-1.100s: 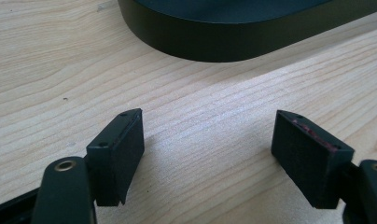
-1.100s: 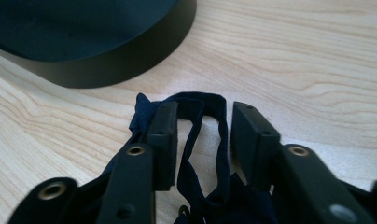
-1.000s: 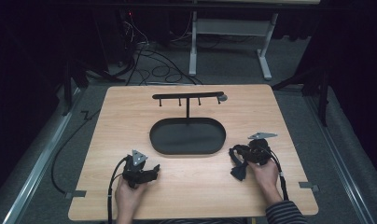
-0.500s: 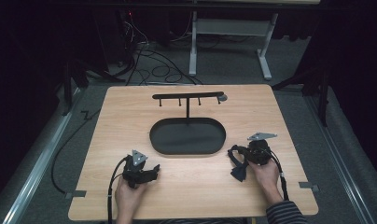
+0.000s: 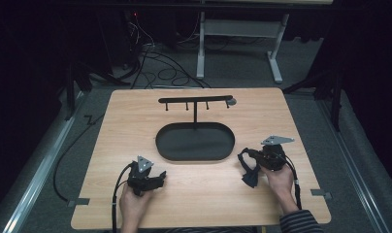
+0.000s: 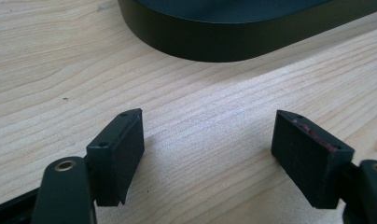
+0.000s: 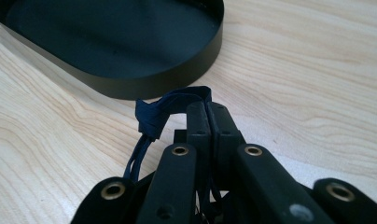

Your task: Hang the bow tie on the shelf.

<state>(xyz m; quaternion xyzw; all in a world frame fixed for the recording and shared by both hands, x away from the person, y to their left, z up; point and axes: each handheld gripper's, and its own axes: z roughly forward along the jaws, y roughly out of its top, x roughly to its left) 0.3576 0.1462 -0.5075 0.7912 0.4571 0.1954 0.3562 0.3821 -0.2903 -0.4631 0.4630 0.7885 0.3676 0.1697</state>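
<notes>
A black oval tray (image 5: pixel 167 153) lies mid-table, and a T-shaped black stand with small hooks (image 5: pixel 195 101) rises from its far side. My right gripper (image 5: pixel 243 159) rests on the table just right of the tray, shut on a dark blue strap (image 5: pixel 250 177) that dangles below it. In the right gripper view the strap (image 7: pixel 175 103) loops over the shut gripper (image 7: pixel 207 111), close to the tray's rim (image 7: pixel 144 86). My left gripper (image 5: pixel 159 177) sits near the front left, open. Bare wood shows between its pads (image 6: pixel 121 149), with the tray wall (image 6: pixel 214 44) ahead.
The wooden table (image 5: pixel 291 116) stands on grey carpet, with cables (image 5: pixel 160 63) and a white desk frame (image 5: pixel 242 39) beyond its far edge. A cable (image 5: pixel 115 204) trails from the left gripper off the front edge.
</notes>
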